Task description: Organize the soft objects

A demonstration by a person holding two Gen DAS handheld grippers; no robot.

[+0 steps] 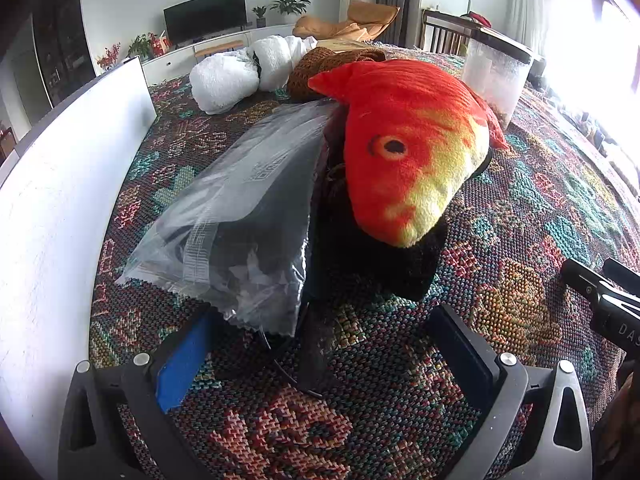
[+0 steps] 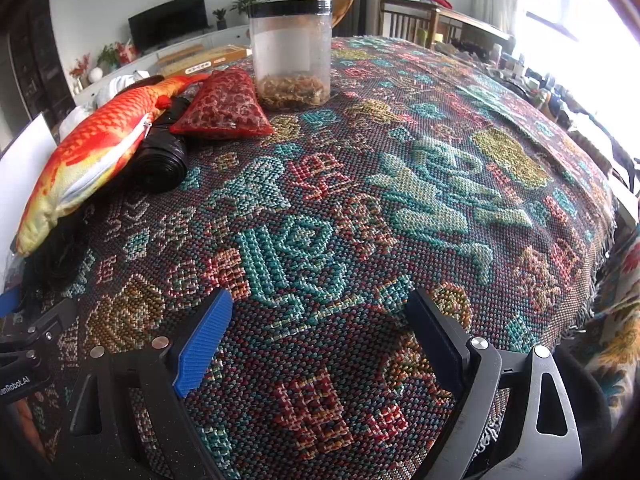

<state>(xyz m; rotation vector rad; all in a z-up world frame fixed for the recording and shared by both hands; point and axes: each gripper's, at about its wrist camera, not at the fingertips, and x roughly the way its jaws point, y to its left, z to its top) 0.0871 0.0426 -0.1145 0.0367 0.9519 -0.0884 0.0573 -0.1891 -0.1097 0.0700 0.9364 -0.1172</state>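
An orange and yellow plush fish (image 1: 408,148) lies on a black soft item (image 1: 372,256) in the left wrist view, with a clear plastic bag of dark cloth (image 1: 240,220) leaning at its left. My left gripper (image 1: 324,344) stands open just short of the bag's lower edge. Behind are rolled white towels (image 1: 240,68) and a brown knit (image 1: 316,68). In the right wrist view the fish (image 2: 92,156) lies far left beside a black roll (image 2: 164,160) and a red pouch (image 2: 224,108). My right gripper (image 2: 320,320) is open over bare cloth.
A patterned woven cloth (image 2: 360,200) covers the table. A clear jar with a black lid (image 2: 292,52) stands at the back. A white board (image 1: 48,200) rises along the left. The right gripper's body (image 1: 608,300) shows at the right of the left wrist view.
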